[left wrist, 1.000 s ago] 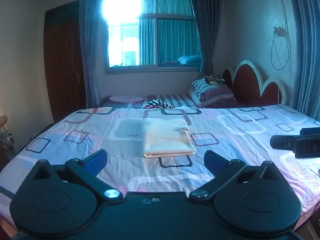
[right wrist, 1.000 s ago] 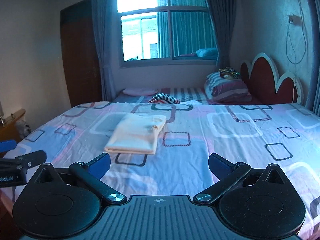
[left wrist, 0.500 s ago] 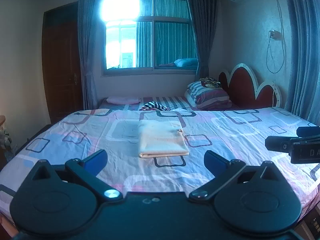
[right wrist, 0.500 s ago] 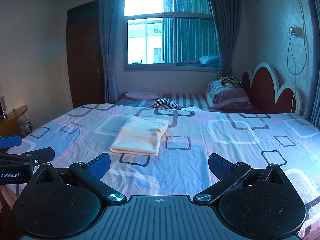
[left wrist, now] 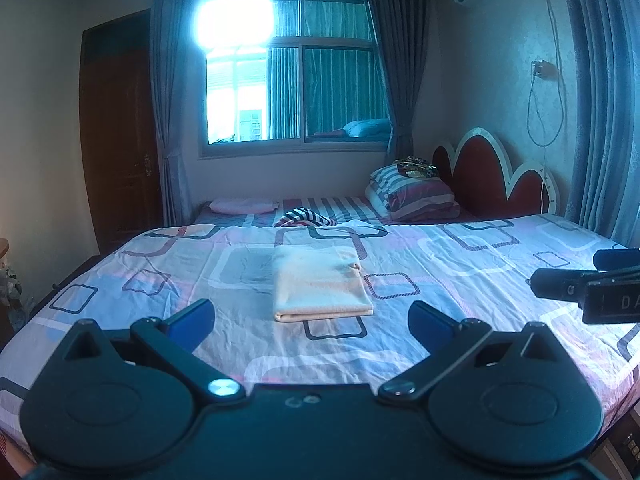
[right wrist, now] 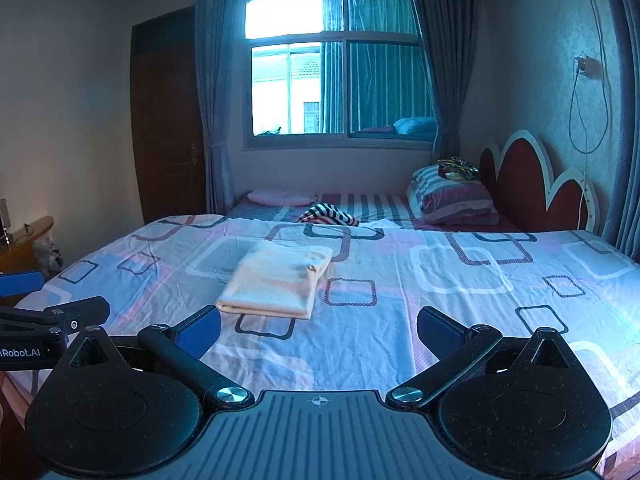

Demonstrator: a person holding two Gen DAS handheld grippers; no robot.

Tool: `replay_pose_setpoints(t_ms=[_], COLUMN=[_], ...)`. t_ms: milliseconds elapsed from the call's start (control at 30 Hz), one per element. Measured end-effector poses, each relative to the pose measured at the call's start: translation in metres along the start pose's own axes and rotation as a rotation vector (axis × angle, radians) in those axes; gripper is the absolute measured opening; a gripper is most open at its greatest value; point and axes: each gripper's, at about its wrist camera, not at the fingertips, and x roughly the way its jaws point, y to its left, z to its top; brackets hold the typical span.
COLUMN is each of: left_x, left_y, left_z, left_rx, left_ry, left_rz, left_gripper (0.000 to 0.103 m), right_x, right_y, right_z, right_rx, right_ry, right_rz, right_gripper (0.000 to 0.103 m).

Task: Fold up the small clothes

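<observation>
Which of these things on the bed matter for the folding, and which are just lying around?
Part of the job:
folded peach garment
left gripper, open
right gripper, open
patterned bed sheet

Just lying about:
striped cloth
striped pillows
pink pillow

Home bedroom: bed [left wrist: 460, 264], curtained window [left wrist: 296, 92]

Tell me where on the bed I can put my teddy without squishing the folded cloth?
The folded cloth lies left of the middle of the bed. The sheet to its right, toward the headboard, is bare and wide. A smaller bare strip lies between the cloth and the grippers. The far end is crowded with a striped garment and pillows.
</observation>
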Motion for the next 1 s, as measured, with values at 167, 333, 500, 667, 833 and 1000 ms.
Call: replay_pose_setpoints(t_ms=[167,333,500,667,833,1000], left_x=[-0.0003,-0.0015,-0.0008,-0.0009,-0.0012,-0.0012], left_y=[-0.0005,-0.0009,0.0029,0.0042,0.0047,0.0046], left_z=[0.0011,0.0014,0.0001,-0.0009,-0.0009,-0.0010], left_rx=[-0.002,0.003,0.002,0.002,-0.001,0.000], left_ry=[-0.002,-0.006,-0.006,-0.004,-0.005,-0.004], left_rz=[-0.002,-0.003,0.000,0.001,0.003,0.004], left_gripper=[0.102,0.102,0.102,0.102,0.102,0.102], right_x=[-0.0022,-0.0025,-0.0023,-0.0014,-0.0006,0.0008], right_y=[-0.0001,-0.0002,0.0012,0.0033,0.0038,0.0017], right_z=[0.0004,0.0011,0.0010,0.0016,0.0007,0.0001], right_rx=[-0.003,-0.006,-0.010,-0.017,-0.023,-0.025], right_ry=[-0.002,-0.001,0.000,-0.003,0.000,0.003], right_rz=[-0.005,-0.010,-0.009,-0.005,-0.005,-0.001], right_gripper=[0.103,0.103,0.103,0.103,0.103,0.103])
